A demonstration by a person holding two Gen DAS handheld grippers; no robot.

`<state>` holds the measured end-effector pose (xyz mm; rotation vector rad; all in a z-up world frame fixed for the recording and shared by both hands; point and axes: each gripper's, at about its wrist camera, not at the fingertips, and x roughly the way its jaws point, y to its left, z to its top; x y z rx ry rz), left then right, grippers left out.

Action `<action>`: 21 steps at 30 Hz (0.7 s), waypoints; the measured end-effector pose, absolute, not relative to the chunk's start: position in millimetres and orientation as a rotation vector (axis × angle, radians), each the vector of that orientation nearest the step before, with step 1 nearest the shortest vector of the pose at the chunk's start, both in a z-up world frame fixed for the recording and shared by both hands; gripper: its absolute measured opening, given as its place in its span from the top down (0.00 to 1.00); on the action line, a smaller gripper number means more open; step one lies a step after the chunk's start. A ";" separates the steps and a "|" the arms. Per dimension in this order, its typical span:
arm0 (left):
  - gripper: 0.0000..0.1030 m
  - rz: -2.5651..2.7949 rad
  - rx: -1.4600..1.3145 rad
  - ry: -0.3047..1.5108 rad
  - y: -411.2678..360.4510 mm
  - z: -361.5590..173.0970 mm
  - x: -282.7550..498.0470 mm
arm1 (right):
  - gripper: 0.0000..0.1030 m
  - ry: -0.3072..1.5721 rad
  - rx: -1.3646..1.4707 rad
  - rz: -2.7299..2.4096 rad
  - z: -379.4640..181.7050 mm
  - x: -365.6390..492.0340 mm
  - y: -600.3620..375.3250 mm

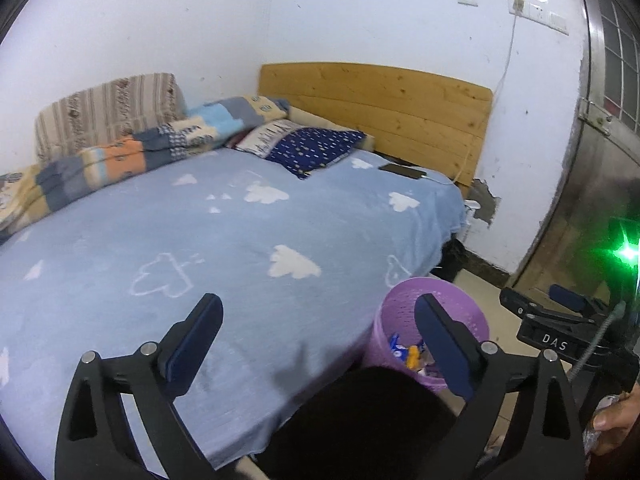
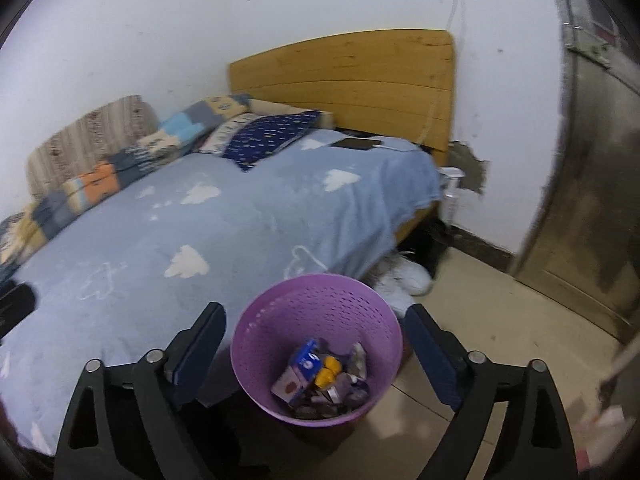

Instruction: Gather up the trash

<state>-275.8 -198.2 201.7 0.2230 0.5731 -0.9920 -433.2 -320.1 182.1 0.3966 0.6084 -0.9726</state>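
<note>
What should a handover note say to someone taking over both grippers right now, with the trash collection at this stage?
Left gripper: open, nothing between its fingers, above the bed's edge.
Right gripper: open, empty, above the purple bin.
Bin stands on the floor beside the bed; it holds trash: a blue carton, something yellow, wrappers.
Done: that trash is binned; no loose trash shows on the blue sheet.
Left: check the floor; something pale lies blurred at the right view's lower right edge, cannot tell what. The phone near the headboard is charging, not trash.
</note>
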 end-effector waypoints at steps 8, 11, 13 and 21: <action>0.00 -0.908 0.245 0.556 -168.1 189.7 -285.0 | 0.05 0.642 0.375 -1.068 176.9 -433.2 -291.3; 0.00 -0.855 0.242 0.555 -160.7 184.6 -283.2 | 0.05 0.614 0.393 -1.073 174.8 -438.3 -281.1; 0.00 -0.816 0.236 0.554 -156.8 182.1 -280.4 | 0.05 0.607 0.389 -1.076 174.6 -439.0 -277.4; 0.00 -0.674 0.280 0.572 -150.6 172.7 -270.7 | 0.05 0.625 0.367 -1.068 173.5 -434.0 -270.8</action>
